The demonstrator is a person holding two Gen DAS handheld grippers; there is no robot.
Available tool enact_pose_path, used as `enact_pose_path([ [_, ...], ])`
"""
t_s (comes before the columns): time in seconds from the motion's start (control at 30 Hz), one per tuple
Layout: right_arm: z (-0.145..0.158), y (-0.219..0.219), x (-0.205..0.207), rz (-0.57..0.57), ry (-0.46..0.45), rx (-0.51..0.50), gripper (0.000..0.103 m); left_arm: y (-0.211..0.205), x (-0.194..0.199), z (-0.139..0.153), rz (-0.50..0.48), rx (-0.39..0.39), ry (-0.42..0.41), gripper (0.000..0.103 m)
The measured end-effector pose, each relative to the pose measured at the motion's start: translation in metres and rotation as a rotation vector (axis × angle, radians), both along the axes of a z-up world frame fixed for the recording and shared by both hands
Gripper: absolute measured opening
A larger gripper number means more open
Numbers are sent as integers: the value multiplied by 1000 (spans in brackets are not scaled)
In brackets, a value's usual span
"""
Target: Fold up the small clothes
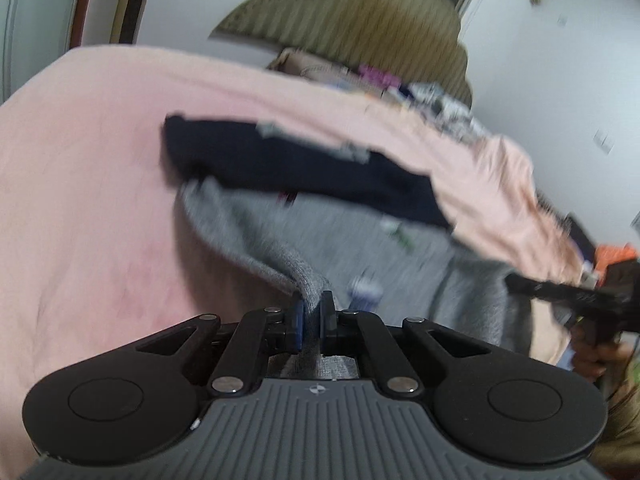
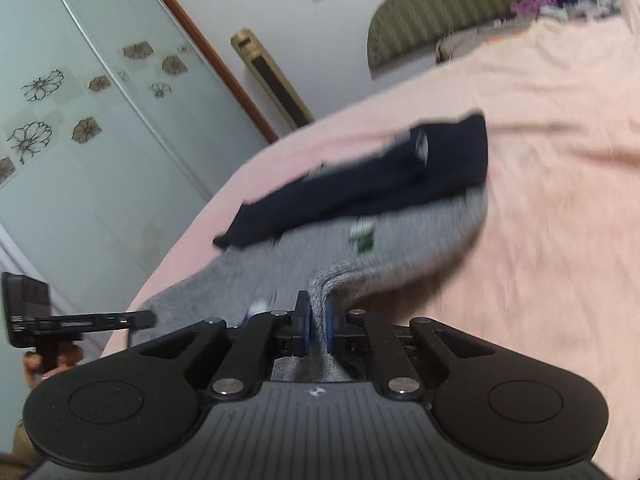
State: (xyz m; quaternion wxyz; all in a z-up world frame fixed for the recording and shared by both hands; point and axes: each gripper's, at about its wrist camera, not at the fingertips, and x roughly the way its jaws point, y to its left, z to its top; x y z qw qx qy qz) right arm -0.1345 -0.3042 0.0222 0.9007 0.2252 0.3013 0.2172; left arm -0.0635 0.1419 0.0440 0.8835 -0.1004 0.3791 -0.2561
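A grey knit garment (image 1: 320, 224) lies on the pink bed sheet (image 1: 80, 200), and a dark navy garment (image 1: 304, 164) lies across its far edge. My left gripper (image 1: 311, 312) is shut on a pinched fold of the grey knit, which runs back between the blue pads. In the right wrist view the same grey garment (image 2: 400, 248) and navy garment (image 2: 360, 184) show, and my right gripper (image 2: 318, 320) is shut on another fold of the grey knit. Each gripper appears in the other's view: the right one (image 1: 520, 285) at the far right, the left one (image 2: 148, 319) at the left edge.
A padded olive headboard (image 1: 352, 16) stands behind the bed, with a heap of mixed clothes (image 1: 432, 100) near it. Sliding wardrobe doors with flower prints (image 2: 80, 100) and a tall gold-coloured unit (image 2: 272, 76) stand to the left. A hand (image 1: 596, 356) grips the right tool's handle.
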Motion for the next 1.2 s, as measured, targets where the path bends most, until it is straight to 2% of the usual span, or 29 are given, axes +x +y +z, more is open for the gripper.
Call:
enact_pose_path([
  [0.13,11,0,33,-78,-44,-69,7,-10,29,9,74,31,-30,7],
  [0.27,9,4,68,-164,-56,-176,7,-23,64,2,155,116,-36,7],
  [0.43,-15,7,104,-203,5,-276,9,-46,102,-22,196,246,-22,9],
  [0.53,-25,17,106,-206,25,-359,11,-54,109,-35,216,323,-24,17],
  [0.57,-26,20,104,-203,26,-376,12,-54,107,-37,222,338,-32,30],
  [0.6,-27,22,102,-204,28,-393,15,-53,104,-37,227,346,-39,48],
  [0.63,-26,23,98,-206,28,-408,23,-51,99,-37,231,348,-46,58],
  [0.67,-25,22,92,-208,22,-419,30,-48,94,-36,238,346,-54,75],
  [0.7,-24,20,86,-215,19,-427,46,-44,87,-34,251,345,-72,82],
  [0.73,-23,19,80,-223,16,-430,59,-42,80,-32,261,351,-89,82],
  [0.77,-22,17,73,-226,9,-429,60,-39,73,-31,264,362,-97,82],
  [0.87,-21,9,50,-201,18,-402,60,-30,51,-32,246,352,-94,80],
  [1.03,-27,-4,16,-150,68,-362,60,-12,15,-46,185,314,-21,73],
  [1.1,-31,-13,5,-149,98,-308,60,-3,5,-51,174,282,16,64],
  [1.13,-34,-18,0,-154,114,-272,60,2,1,-54,171,256,37,62],
  [1.17,-36,-22,-5,-169,127,-240,58,6,-3,-55,171,230,55,61],
  [1.2,-39,-24,-9,-182,139,-213,52,10,-7,-56,172,206,66,58],
])
